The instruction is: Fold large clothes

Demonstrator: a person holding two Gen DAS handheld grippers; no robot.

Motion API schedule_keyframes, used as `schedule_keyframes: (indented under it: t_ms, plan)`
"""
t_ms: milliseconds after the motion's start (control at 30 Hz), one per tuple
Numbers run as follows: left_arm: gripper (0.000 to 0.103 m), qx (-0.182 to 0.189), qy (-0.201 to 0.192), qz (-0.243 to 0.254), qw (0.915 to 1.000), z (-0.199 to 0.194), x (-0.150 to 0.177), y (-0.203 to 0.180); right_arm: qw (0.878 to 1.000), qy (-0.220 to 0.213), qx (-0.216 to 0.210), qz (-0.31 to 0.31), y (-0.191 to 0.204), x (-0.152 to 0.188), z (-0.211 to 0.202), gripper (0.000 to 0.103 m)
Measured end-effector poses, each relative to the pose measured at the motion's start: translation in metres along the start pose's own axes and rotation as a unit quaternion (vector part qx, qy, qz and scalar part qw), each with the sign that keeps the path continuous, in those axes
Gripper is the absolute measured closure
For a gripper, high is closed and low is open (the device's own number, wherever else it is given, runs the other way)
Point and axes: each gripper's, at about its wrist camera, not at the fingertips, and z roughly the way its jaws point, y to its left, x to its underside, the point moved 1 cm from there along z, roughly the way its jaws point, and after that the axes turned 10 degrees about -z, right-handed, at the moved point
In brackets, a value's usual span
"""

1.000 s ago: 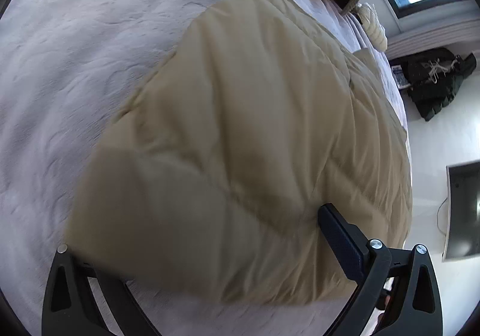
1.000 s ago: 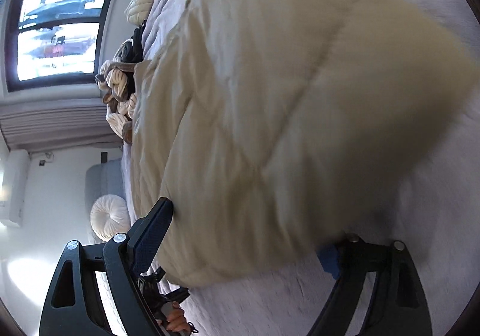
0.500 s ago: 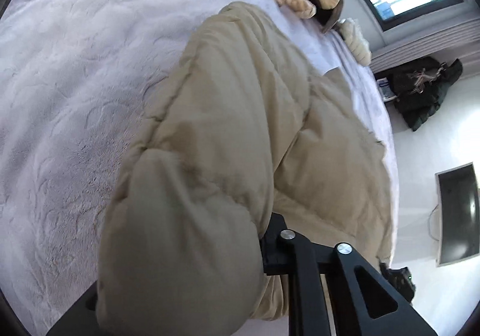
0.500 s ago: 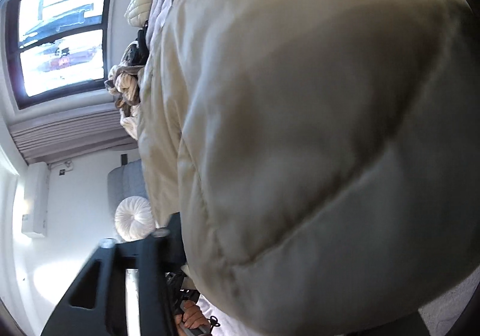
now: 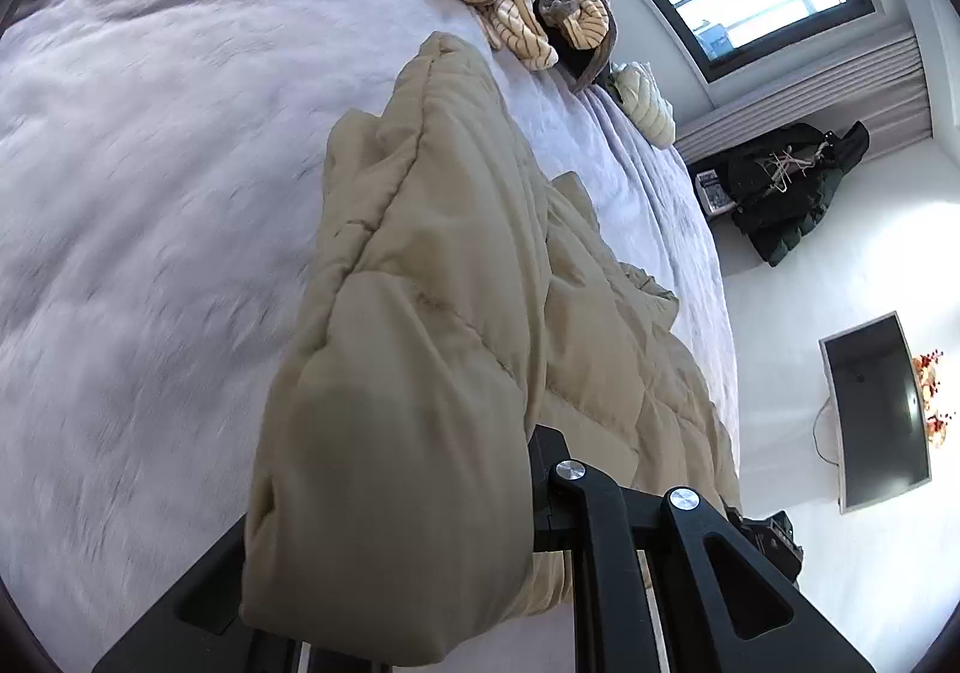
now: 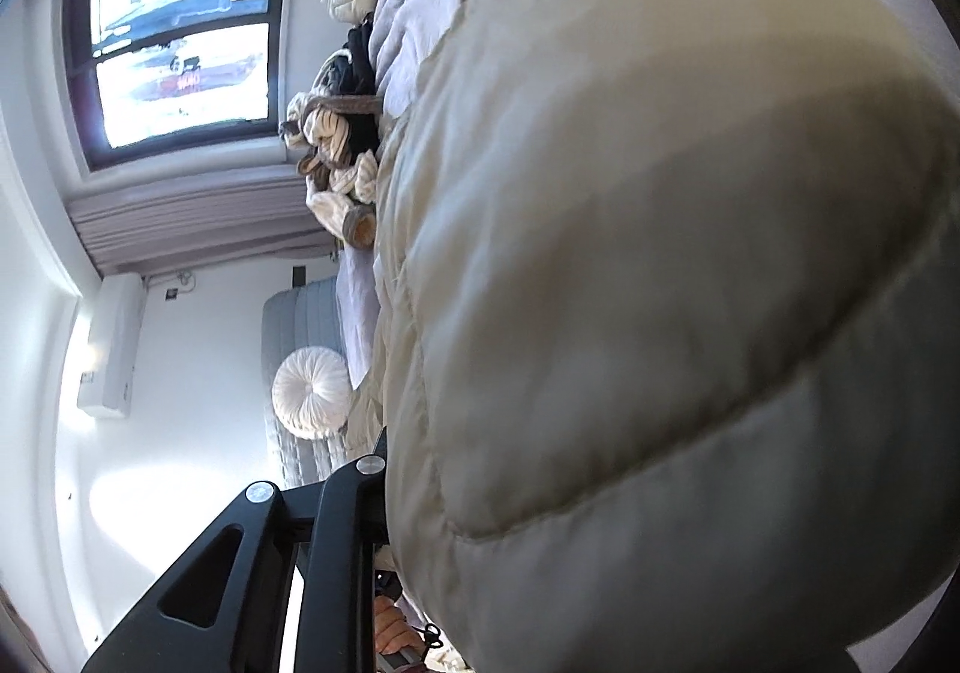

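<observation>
Now lifting the puffer's near edge

Both tongs are gripping a beige quilted puffer jacket (image 5: 420, 325) lying on the grey bed (image 5: 150, 193). The left tongs (image 5: 396, 541) are clamped on its lower-centre bulge; the right tongs (image 6: 540, 553) are closing further on padding already pinched between them. Judging by this, the first fold is starting, and next calls for carrying the edge toward the striped clothes (image 5: 522, 12) at upper centre. Fabric is hiding both sets of fingertips.
</observation>
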Motion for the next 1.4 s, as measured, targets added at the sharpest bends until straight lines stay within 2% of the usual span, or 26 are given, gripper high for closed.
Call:
schedule_keyframes:
  t_ms: [267,467,533,633,767,833,900,967,1033,1133,1167,1200,1267,1333,1400]
  plan:
    - [0.086,-0.012,0.043,-0.007,0.999,-0.057,0.056,0.054,1.0,0.008,0.015,0.016,-0.005,0.078,-0.029,0.078]
    - [0.086,-0.054,0.077,0.021,0.9954,-0.087,0.095,0.091,0.998,0.002,0.037,0.042,-0.01,0.126,-0.043,0.078]
    - [0.086,-0.064,0.091,0.023,0.9935,-0.086,0.103,0.105,0.997,0.001,0.05,0.052,-0.021,0.129,-0.043,0.075]
    - [0.086,-0.067,0.101,0.009,0.9926,-0.081,0.107,0.12,0.995,-0.002,0.061,0.078,-0.028,0.121,-0.032,0.066]
    - [0.084,-0.08,0.102,0.015,0.9914,-0.075,0.107,0.114,0.993,0.005,0.095,0.071,-0.026,0.116,-0.032,0.052]
    - [0.072,-0.106,0.099,0.025,0.9891,-0.077,0.108,0.108,0.992,0.006,0.111,0.067,-0.02,0.115,-0.034,0.048]
    - [0.052,-0.135,0.089,0.034,0.9862,-0.078,0.108,0.097,0.99,0.009,0.129,0.06,-0.012,0.116,-0.036,0.043]
    - [0.051,-0.151,0.085,0.04,0.9841,-0.085,0.111,0.095,0.988,0.014,0.145,0.05,-0.005,0.117,-0.041,0.029]
    - [0.051,-0.166,0.081,0.045,0.9818,-0.093,0.113,0.094,0.986,0.021,0.163,0.037,0.005,0.119,-0.045,0.021]
    - [0.051,-0.193,0.074,0.06,0.9765,-0.103,0.117,0.088,0.981,0.034,0.193,0.014,0.015,0.121,-0.05,0.021]
    - [0.048,-0.199,0.072,0.066,0.9751,-0.106,0.118,0.086,0.979,0.035,0.2,0.01,0.028,0.118,-0.047,0.021]
    - [0.027,-0.205,0.069,0.073,0.9736,-0.109,0.12,0.083,0.978,0.039,0.206,0.003,0.036,0.119,-0.045,0.019]
    - [0.01,-0.216,0.047,0.096,0.9706,-0.12,0.122,0.074,0.976,0.043,0.215,-0.011,0.049,0.131,-0.046,0.016]
    - [0.01,-0.224,0.038,0.115,0.967,-0.128,0.123,0.069,0.973,0.05,0.223,-0.025,0.041,0.158,-0.067,0.015]
    - [0.01,-0.231,0.034,0.122,0.9647,-0.13,0.12,0.064,0.969,0.059,0.235,-0.04,0.042,0.167,-0.068,0.015]
